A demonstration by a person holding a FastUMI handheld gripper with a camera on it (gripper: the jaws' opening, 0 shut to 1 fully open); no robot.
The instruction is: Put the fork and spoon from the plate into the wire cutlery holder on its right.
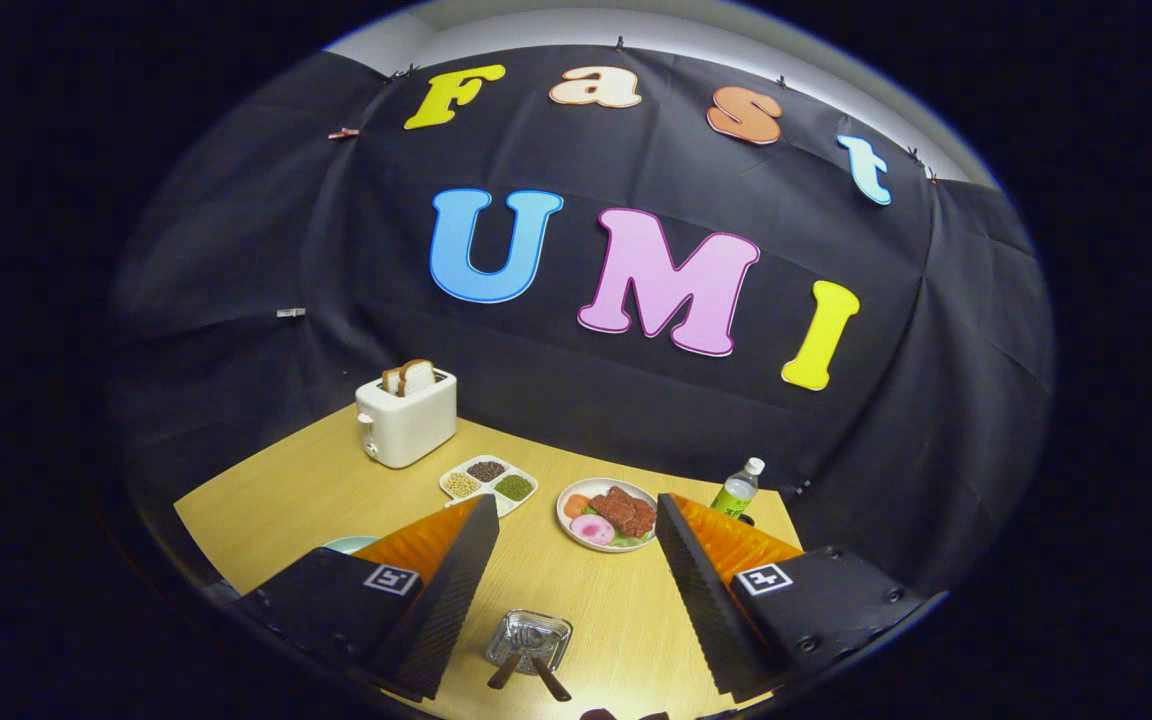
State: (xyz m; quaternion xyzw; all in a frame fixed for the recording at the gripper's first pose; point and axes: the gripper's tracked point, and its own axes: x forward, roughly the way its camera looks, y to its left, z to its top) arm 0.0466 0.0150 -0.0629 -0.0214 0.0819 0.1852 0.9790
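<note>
Between my tongs (576, 560) — spread wide, holding nothing, raised above the tabletop (596, 600) — sits a wire cutlery holder (529, 640) with two handles sticking out.

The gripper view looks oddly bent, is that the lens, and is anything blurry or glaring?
In the gripper view, fisheye distortion curves the table edges and the wall; the open gripper fingers loom large; toaster and food plate look sharp; a bright reflection sits near the wire cutlery holder.
</note>
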